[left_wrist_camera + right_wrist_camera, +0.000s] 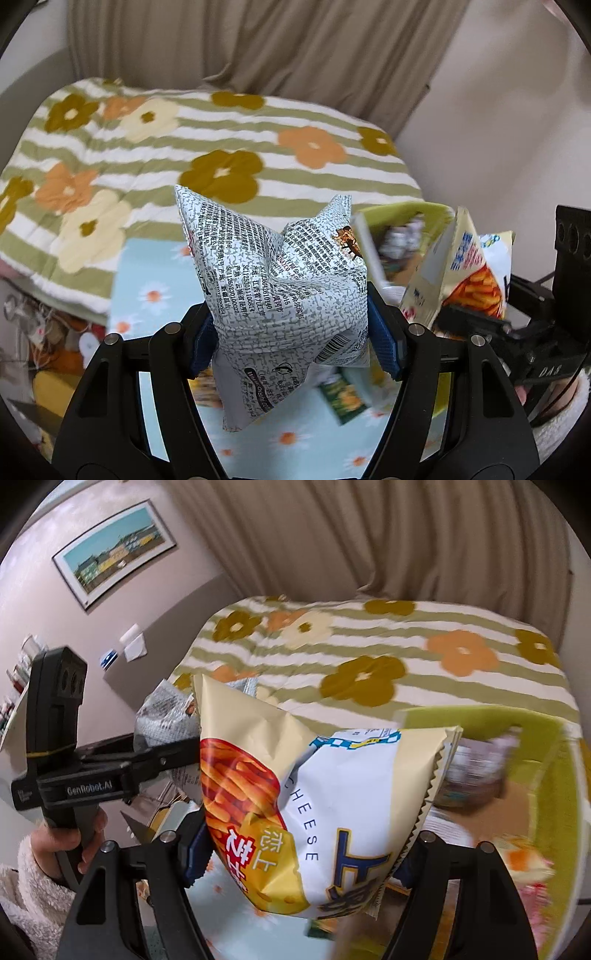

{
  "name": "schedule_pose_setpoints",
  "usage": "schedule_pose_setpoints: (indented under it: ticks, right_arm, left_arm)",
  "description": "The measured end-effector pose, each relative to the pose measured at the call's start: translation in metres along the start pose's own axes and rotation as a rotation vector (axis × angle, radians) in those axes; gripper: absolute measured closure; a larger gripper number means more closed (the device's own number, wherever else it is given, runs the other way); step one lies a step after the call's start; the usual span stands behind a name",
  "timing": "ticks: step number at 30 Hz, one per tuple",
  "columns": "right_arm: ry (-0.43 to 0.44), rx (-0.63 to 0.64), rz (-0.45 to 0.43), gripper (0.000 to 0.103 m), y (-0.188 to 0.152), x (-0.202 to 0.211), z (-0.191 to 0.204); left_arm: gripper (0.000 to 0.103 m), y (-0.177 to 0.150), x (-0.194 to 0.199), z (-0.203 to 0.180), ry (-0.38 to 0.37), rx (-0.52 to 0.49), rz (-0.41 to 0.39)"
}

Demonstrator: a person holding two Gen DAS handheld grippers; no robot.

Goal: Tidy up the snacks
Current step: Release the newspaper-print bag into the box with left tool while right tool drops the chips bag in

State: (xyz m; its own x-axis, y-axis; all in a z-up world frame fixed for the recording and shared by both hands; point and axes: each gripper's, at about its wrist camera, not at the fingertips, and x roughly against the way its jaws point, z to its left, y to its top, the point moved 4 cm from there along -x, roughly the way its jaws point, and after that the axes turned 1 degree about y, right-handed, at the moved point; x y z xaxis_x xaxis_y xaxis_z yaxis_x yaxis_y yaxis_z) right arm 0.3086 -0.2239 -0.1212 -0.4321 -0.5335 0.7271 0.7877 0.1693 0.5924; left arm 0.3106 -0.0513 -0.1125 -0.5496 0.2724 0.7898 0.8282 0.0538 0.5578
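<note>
Above floral bedding (229,147), left tongs (295,332) clamp a grey snack bag (280,280), right tongs (303,853) a cheese-stick bag (332,805).

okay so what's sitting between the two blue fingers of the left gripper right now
A puffy grey-and-white printed snack bag, pinched between the blue fingers of the left gripper. The left wrist view shows it.
</note>
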Motion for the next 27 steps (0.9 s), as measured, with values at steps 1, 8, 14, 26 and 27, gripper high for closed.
schedule_pose_setpoints:
  ticks: [1, 8, 14, 26, 27]
  right_arm:
    - [-0.012, -0.006, -0.009, 0.031, -0.001, 0.009, -0.011]
    - [-0.064, -0.072, -0.046, 0.031, -0.007, 0.059, -0.079]
    - [-0.111, -0.111, -0.066, 0.031, -0.006, 0.08, -0.12]
    - [-0.13, -0.208, -0.056, 0.031, -0.012, 0.085, -0.163]
    - [-0.129, -0.214, -0.055, 0.031, -0.012, 0.085, -0.165]
  left_arm:
    - [0.036, 0.0, -0.002, -0.012, -0.003, -0.009, -0.001]
    - [0.036, -0.003, -0.024, -0.094, -0.048, -0.031, 0.001]
    - [0.036, -0.005, -0.058, -0.145, -0.055, -0.061, 0.06]
    - [0.022, -0.018, -0.121, -0.204, -0.107, -0.205, 0.201]
    - [0.016, -0.019, -0.123, -0.207, -0.099, -0.218, 0.204]
